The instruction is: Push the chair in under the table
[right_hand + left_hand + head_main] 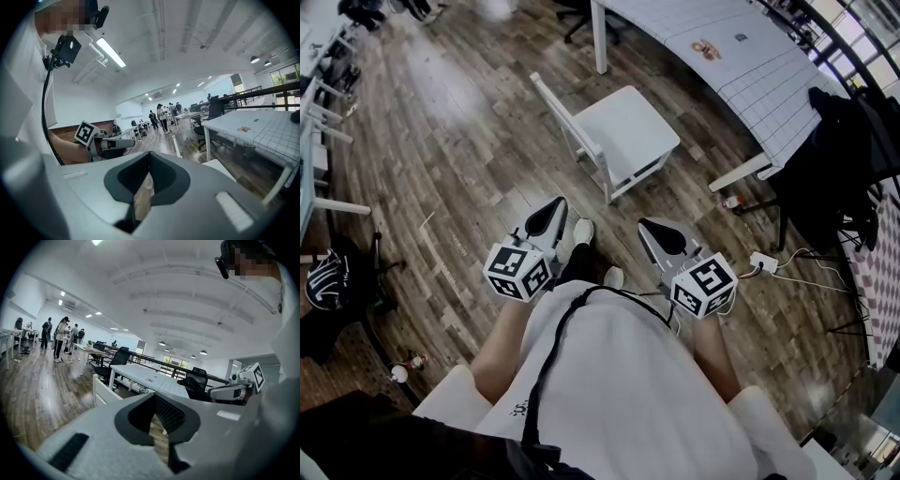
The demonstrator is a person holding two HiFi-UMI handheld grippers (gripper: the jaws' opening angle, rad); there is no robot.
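A white chair (623, 131) stands on the wood floor, pulled out from the white table (741, 70), with its slatted back (562, 117) toward me. My left gripper (559, 203) and right gripper (644, 224) hover side by side short of the chair back, both shut and empty, touching nothing. The left gripper view shows the left gripper (154, 398) with its jaws together, the chair back (100, 391) and the table (145, 377) beyond. In the right gripper view the right gripper (150, 155) is shut, with the chair (178, 146) ahead and the table (255, 123) to the right.
A black office chair draped with a dark jacket (844, 159) sits at the table's right end. Cables and a power strip (764, 262) lie on the floor to my right. Desks (319, 122) line the left. Several people (58, 336) stand far off.
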